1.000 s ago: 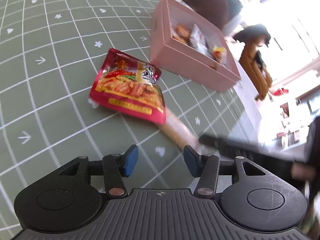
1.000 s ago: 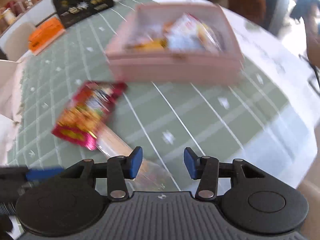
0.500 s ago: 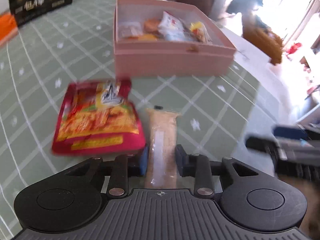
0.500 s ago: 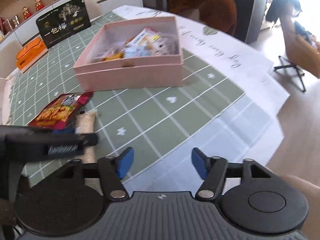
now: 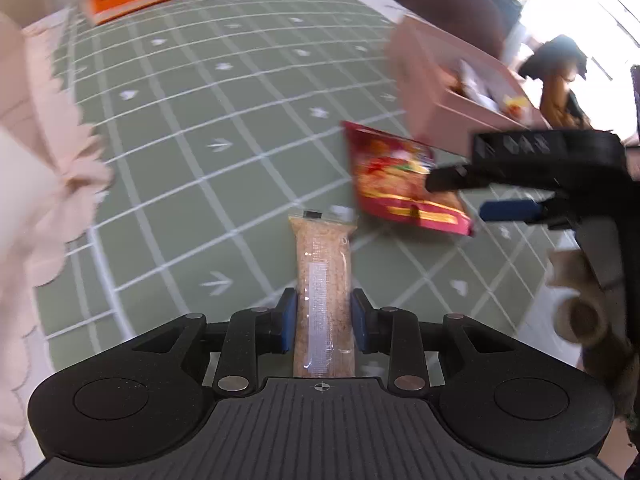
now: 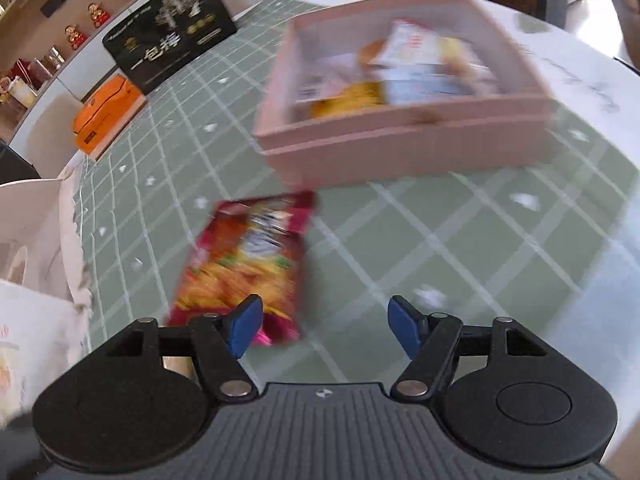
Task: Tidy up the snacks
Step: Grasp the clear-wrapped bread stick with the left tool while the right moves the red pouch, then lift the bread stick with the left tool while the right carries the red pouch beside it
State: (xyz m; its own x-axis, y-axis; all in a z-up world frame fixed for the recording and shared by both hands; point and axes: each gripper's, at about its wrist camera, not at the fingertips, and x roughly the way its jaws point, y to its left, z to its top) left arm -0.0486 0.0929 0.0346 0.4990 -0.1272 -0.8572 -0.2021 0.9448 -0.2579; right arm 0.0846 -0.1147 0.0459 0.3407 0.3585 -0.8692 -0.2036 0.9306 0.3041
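Snacks: two loose ones are out on the green grid mat, a long clear-wrapped beige snack bar and a red snack bag. More packets already sit in the pink box further back.

Snack bar position: it lies lengthwise along the left gripper, its near end tucked between the blue pads, its far end pointing away over the mat.

Left tongs: closed in on the bar, pads touching both long sides, so I'd call it gripped.

Right tongs: the right gripper is spread wide with nothing between the pads. It hovers just over the near end of the red bag.

Red bag position: flat on the mat between the bar and the pink box, close to the box wall. It's pretty blurred in both views.

How the bar handles: looks light, with crumbly stuff inside a slick film. Squeeze too hard and it probably crushes, too soft and it may slide. Holding across the narrow width like this seems right, though it's held at the near end, so the far end might droop.

How the bag handles: puffy, light and crinkly. I'd pinch a sealed edge or corner rather than the middle.

Other stuff: an orange box and a black gift box sit at the far side of the mat.
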